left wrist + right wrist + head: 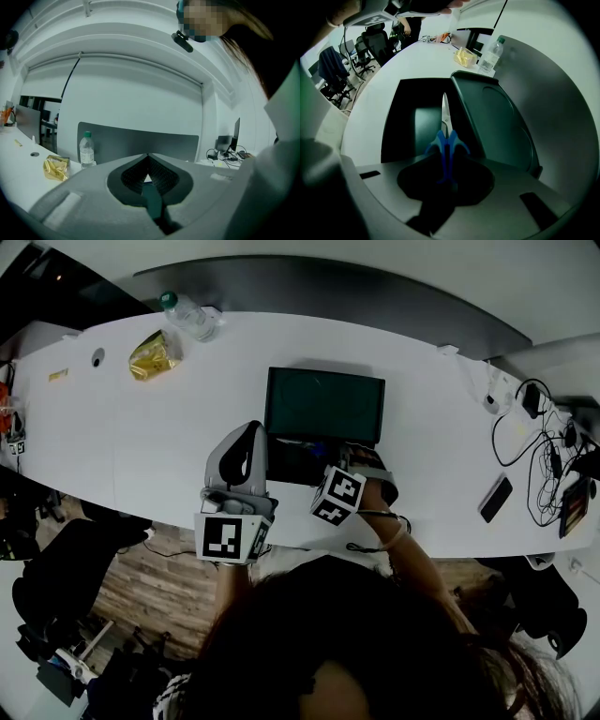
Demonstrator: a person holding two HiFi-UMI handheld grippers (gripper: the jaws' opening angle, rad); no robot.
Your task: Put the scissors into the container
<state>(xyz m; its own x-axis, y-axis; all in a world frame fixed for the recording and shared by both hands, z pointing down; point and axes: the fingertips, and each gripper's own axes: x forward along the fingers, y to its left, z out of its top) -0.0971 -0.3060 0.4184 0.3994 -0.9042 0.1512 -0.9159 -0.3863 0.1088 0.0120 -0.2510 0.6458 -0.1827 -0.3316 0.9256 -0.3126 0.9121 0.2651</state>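
now; right gripper [446,172] grips scissors [445,123] over container [407,125]; left gripper [148,163] closed

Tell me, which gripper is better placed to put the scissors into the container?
The right. The right gripper holds the scissors by the blue handles, with the blades pointing into the open container. The left gripper is shut and empty, and its view does not show the container.

No legible txt anywhere.
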